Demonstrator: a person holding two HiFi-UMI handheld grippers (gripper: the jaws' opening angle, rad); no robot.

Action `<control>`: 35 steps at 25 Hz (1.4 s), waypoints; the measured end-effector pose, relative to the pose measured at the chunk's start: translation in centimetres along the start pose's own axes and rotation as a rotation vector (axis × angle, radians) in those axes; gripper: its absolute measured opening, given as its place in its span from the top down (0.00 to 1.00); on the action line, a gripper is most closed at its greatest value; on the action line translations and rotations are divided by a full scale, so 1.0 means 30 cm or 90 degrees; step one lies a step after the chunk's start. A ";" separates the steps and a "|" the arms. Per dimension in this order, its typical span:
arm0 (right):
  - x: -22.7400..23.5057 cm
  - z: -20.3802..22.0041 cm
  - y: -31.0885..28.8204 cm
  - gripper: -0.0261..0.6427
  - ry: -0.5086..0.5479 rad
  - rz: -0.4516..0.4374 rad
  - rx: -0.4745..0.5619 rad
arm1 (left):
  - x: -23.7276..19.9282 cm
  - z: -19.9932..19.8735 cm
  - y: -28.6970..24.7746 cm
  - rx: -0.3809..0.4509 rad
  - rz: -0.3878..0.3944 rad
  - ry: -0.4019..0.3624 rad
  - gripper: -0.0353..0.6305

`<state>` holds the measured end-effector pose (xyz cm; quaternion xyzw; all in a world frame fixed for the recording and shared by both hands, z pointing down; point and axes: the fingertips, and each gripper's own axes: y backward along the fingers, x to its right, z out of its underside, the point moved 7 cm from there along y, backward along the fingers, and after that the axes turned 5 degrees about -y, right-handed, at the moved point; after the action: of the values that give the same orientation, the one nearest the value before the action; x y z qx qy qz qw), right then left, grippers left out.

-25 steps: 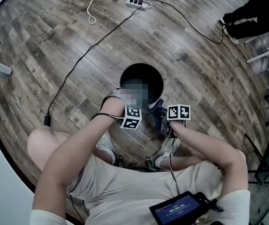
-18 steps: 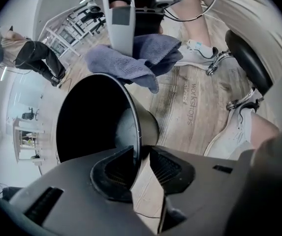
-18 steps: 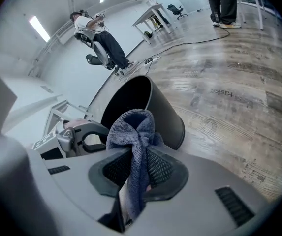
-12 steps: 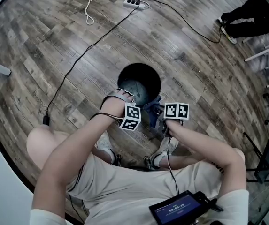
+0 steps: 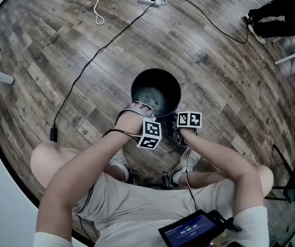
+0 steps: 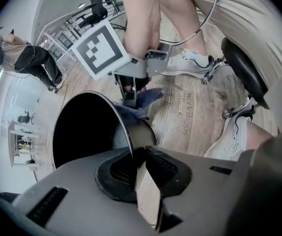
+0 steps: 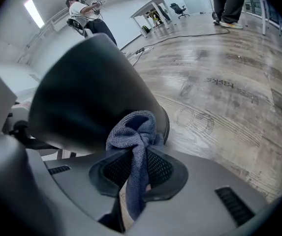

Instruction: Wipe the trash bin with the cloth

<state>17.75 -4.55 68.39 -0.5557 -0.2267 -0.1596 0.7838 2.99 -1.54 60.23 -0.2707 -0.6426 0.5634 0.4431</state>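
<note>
**Both grippers at the trash bin, one on its rim and one pressing the cloth to its side**

At the left, the left gripper [image 6: 140, 157] points steeply down over the near edge of the trash bin [image 5: 160, 81]. Its fingers have just been closing and now pinch the thin rim, one pad inside the wall and one outside. The bin is dark and round and stands open on the wooden floor [image 5: 229, 71], just in front of the person's shoes. On its right side, the right gripper [image 7: 136, 162] has its fingers pressed together on the cloth [image 7: 133, 129]. The cloth is a blue-grey knitted rag; its bunched end sticks out past the fingertips and lies against the bin's outer wall. A black cable runs across the floor from a power strip [image 5: 152, 0] beyond the bin.
</note>
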 end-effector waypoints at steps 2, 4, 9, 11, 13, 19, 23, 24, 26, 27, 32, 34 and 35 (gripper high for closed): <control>0.034 0.017 -0.055 0.87 -0.005 0.008 -0.004 | -0.005 -0.005 0.001 0.001 0.001 0.010 0.86; 0.066 0.039 -0.114 0.87 -0.012 0.016 -0.010 | -0.009 -0.010 0.000 0.002 0.002 0.017 0.86; 0.156 0.091 -0.253 0.87 -0.055 0.041 -0.032 | -0.023 -0.024 0.000 0.009 0.002 0.031 0.86; 0.183 0.108 -0.291 0.86 -0.105 0.033 -0.041 | -0.024 -0.027 -0.002 0.010 0.000 0.035 0.86; 0.187 0.107 -0.298 0.87 -0.138 0.017 -0.027 | -0.025 -0.025 -0.004 0.009 -0.005 0.040 0.86; 0.144 0.062 -0.185 0.86 -0.036 0.048 -0.052 | -0.025 -0.027 0.022 0.063 0.009 0.073 0.81; 0.058 0.030 -0.029 0.87 0.006 0.040 -0.051 | -0.016 0.011 0.063 0.111 0.003 0.036 0.72; 0.031 0.030 0.012 0.86 0.020 0.034 -0.051 | -0.011 0.028 0.064 0.114 0.005 0.030 0.72; -0.021 0.034 0.094 0.86 0.042 0.018 -0.046 | -0.001 0.065 0.057 0.110 0.011 0.019 0.71; -0.046 0.036 0.133 0.86 0.045 0.010 -0.040 | 0.003 0.083 0.051 0.102 0.013 0.012 0.71; -0.163 0.031 0.277 0.86 0.032 -0.037 -0.001 | -0.005 0.148 0.016 0.043 -0.014 -0.002 0.71; -0.201 0.016 0.302 0.86 0.026 -0.055 0.020 | -0.015 0.152 0.008 0.037 -0.020 0.008 0.72; -0.218 0.007 0.308 0.86 0.023 -0.063 0.030 | -0.019 0.150 0.008 0.037 -0.018 0.012 0.73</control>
<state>16.82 -1.29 57.57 -0.5222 -0.2431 -0.2029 0.7918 -0.73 -4.15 59.98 -0.2541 -0.6253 0.5729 0.4650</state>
